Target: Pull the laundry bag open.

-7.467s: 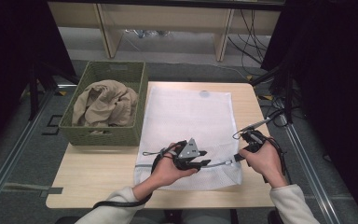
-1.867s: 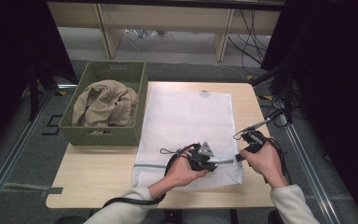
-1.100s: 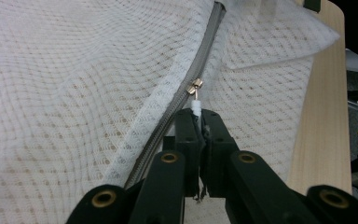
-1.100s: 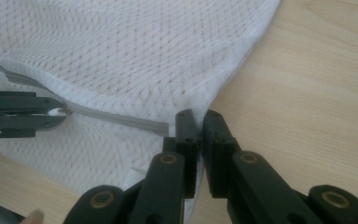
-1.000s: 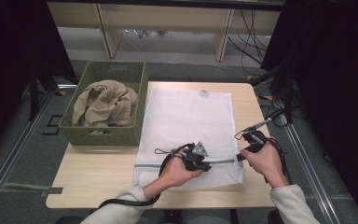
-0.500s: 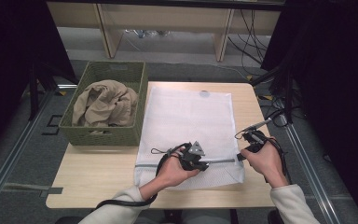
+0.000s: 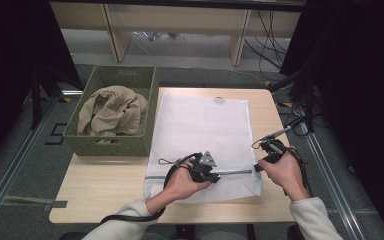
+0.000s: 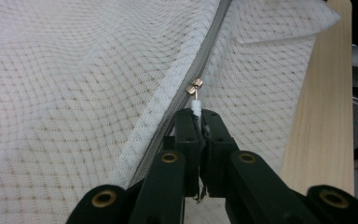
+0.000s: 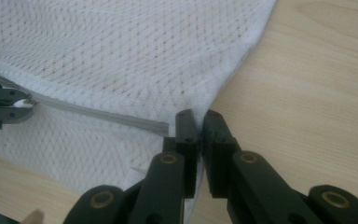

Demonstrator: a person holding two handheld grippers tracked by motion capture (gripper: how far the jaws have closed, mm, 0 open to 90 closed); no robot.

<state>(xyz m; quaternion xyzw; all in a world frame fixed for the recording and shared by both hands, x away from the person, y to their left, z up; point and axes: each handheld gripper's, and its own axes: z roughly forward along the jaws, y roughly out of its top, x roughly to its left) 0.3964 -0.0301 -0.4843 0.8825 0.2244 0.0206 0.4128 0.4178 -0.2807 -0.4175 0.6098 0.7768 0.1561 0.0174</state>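
Observation:
A white mesh laundry bag [image 7: 205, 125] lies flat on the wooden table [image 7: 105, 185], with a grey zipper [image 7: 235, 172] running across its near end. My left gripper [image 7: 215, 175] sits on the bag, shut on the small white pull tab [image 8: 196, 106] of the brass zipper slider [image 8: 195, 87]. Its jaws [image 8: 198, 112] meet tightly around the tab. My right gripper [image 7: 257, 169] is at the bag's right edge, shut on a fold of mesh [image 9: 196, 114] beside the zipper's end [image 9: 161, 126]. The left gripper's tips [image 9: 4, 107] show at the far left of the right gripper view.
A green woven basket [image 7: 110, 145] stands at the table's left with a beige cloth [image 7: 112, 110] bunched inside. Bare wood lies left of the bag and along the front edge. Cables trail off the right side [image 7: 300, 125].
My left gripper has slid a little to the left along the zipper line, still on the pull tab. The right hand has stayed where it was.

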